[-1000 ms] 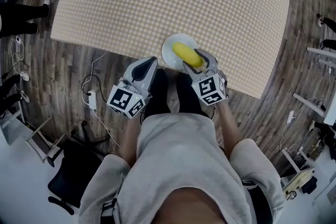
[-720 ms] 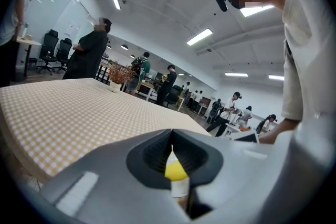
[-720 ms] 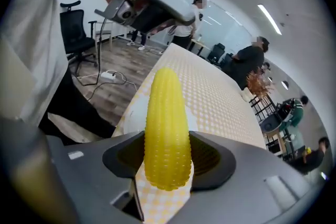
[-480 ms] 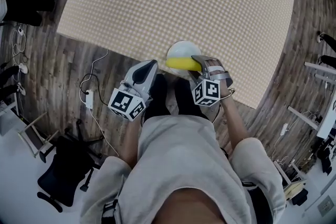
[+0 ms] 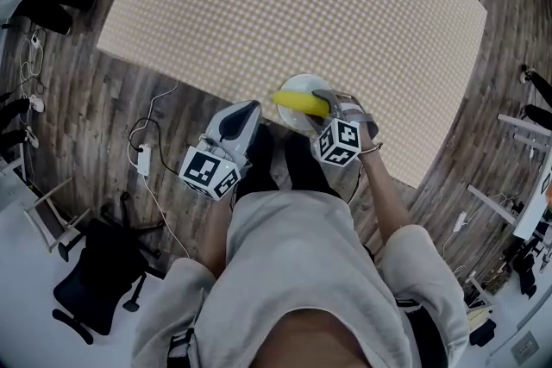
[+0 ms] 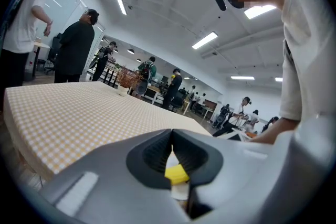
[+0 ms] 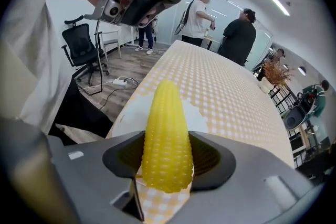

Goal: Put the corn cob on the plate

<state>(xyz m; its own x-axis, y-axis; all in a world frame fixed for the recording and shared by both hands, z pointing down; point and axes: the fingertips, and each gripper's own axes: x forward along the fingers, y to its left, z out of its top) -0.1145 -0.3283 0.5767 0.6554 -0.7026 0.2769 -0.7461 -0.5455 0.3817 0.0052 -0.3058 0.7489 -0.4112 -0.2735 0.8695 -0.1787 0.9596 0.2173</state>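
The yellow corn cob (image 7: 167, 134) stands between the jaws of my right gripper (image 7: 168, 159), which is shut on its thick end. In the head view the corn cob (image 5: 299, 102) lies crosswise just above the white plate (image 5: 297, 85) at the near edge of the checkered table (image 5: 293, 4), with the right gripper (image 5: 324, 102) at its right end. Whether the cob touches the plate (image 7: 127, 114) I cannot tell. My left gripper (image 5: 245, 111) hangs shut and empty over the floor, left of the plate. Its jaws meet in the left gripper (image 6: 170, 135) view, with the corn cob (image 6: 177, 174) showing behind them.
The table edge runs right under the plate. A cable and power strip (image 5: 143, 159) lie on the wood floor to the left, with a black office chair (image 5: 90, 289) beyond. People stand at the table's far left (image 6: 76, 47).
My right gripper has rolled and sunk toward the plate, so the cob swung from pointing diagonally to lying crosswise. The left gripper has hardly shifted.
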